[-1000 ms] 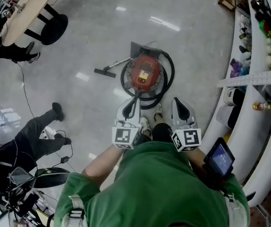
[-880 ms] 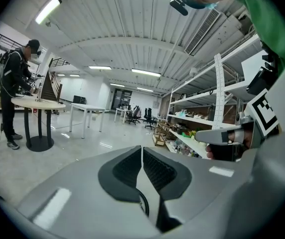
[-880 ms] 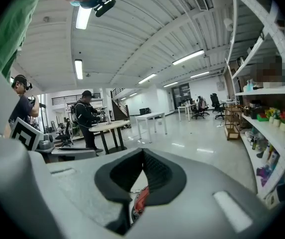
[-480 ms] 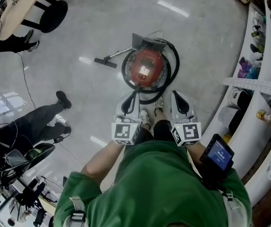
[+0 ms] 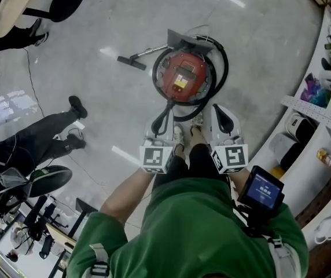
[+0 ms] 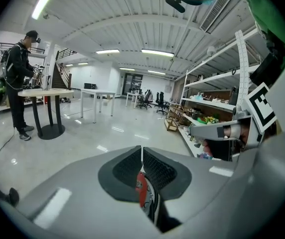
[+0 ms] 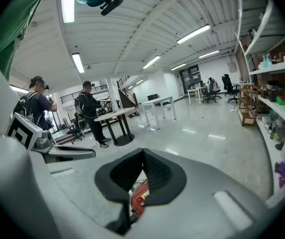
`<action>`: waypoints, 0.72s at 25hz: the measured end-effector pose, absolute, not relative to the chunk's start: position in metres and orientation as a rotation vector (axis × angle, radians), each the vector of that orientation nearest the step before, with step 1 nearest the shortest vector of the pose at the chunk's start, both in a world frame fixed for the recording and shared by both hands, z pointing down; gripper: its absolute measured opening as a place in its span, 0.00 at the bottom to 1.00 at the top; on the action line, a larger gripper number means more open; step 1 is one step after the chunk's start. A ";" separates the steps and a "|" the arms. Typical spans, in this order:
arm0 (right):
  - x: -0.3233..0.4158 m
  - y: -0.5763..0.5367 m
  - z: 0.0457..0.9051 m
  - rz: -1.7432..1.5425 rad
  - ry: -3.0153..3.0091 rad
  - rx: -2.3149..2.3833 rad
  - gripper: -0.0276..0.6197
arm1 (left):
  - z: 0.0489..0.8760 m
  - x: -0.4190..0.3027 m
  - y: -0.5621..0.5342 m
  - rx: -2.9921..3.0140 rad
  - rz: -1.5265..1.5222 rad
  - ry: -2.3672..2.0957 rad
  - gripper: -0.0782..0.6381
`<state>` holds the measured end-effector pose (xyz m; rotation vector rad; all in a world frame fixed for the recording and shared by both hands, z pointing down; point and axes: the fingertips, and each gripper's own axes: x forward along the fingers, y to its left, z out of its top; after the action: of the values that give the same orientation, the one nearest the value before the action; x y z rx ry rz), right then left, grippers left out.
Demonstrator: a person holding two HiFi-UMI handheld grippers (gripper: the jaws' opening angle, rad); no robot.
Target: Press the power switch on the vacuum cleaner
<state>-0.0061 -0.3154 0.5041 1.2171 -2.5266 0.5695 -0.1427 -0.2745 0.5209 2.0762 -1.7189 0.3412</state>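
Note:
The vacuum cleaner (image 5: pixel 184 77) is a round red canister on the floor, ringed by its black hose (image 5: pixel 221 68), with the floor nozzle (image 5: pixel 131 62) lying to its left. Both grippers are held side by side just short of it, above the person's shoes. My left gripper (image 5: pixel 162 120) points at the canister's near left edge, jaws shut and empty. My right gripper (image 5: pixel 221 116) is beside its near right edge, also shut and empty. In the left gripper view my left gripper (image 6: pixel 142 152) shows a red sliver of the vacuum cleaner (image 6: pixel 141 195) below its pads. In the right gripper view the vacuum cleaner (image 7: pixel 138 198) shows below my right gripper (image 7: pixel 143 154). I cannot make out the switch.
A person in black (image 5: pixel 35 139) is low on the floor at the left amid cables and gear. A round table (image 5: pixel 15 2) with a black base stands at the far left. Stocked shelves (image 5: pixel 319 106) curve along the right side. A small screen device (image 5: pixel 261 193) is strapped at the right arm.
The view has moved forward: the vacuum cleaner now lies closer in front of the grippers. Both grippers keep their side-by-side pose with jaws shut.

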 end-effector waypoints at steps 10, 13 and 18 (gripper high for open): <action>-0.005 -0.333 0.553 0.628 -2.494 1.146 0.05 | 0.579 -0.140 -0.291 2.024 0.443 -1.699 0.12; -0.004 -0.338 0.572 0.642 -2.480 1.125 0.05 | 0.597 -0.140 -0.297 2.012 0.467 -1.695 0.12; -0.006 -0.344 0.599 0.634 -2.472 1.087 0.05 | 0.626 -0.139 -0.301 1.983 0.505 -1.681 0.12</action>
<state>-0.0063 -0.3437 0.5987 1.0868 -2.4718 0.6336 -0.1392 -0.3010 0.6261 1.9825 -1.6808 0.5053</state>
